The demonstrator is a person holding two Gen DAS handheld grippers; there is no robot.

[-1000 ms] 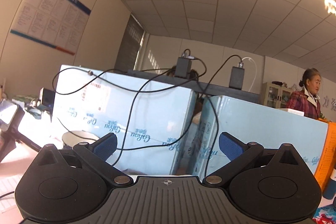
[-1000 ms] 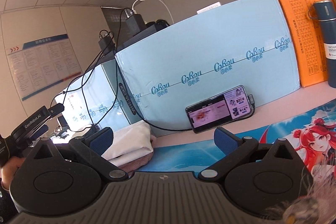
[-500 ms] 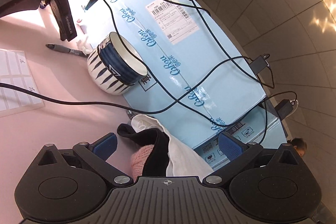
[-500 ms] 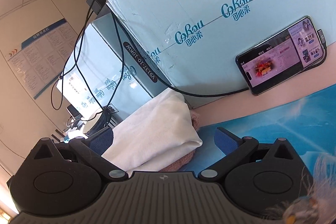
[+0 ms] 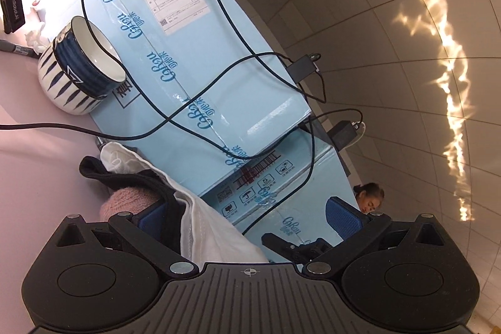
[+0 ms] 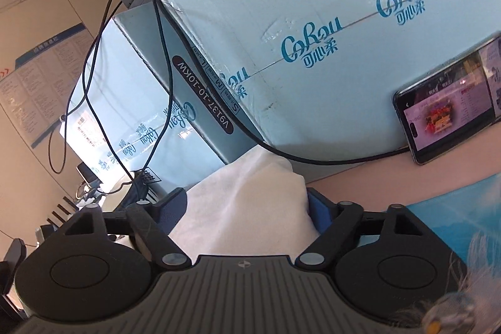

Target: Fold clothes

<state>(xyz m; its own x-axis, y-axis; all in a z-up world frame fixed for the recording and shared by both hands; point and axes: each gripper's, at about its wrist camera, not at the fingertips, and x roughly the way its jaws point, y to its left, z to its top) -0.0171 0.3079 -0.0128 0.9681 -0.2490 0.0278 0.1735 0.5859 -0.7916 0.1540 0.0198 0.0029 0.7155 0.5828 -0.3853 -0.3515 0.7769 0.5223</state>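
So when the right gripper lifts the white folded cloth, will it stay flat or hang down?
The white folded cloth will probably droop: it already bulges softly between the right gripper fingers. It looks light, so lifting should be easy. The black cable seems to lie across its far edge and may drag.

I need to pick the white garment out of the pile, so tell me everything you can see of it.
The white garment is smooth, woven-looking cloth, folded into a soft bundle on top of a pink knit and a black garment. It lies on the pink table against the blue boxes. A black cable runs past its far edge. The right gripper straddles it, fingers at either side; whether they pinch it is unclear.
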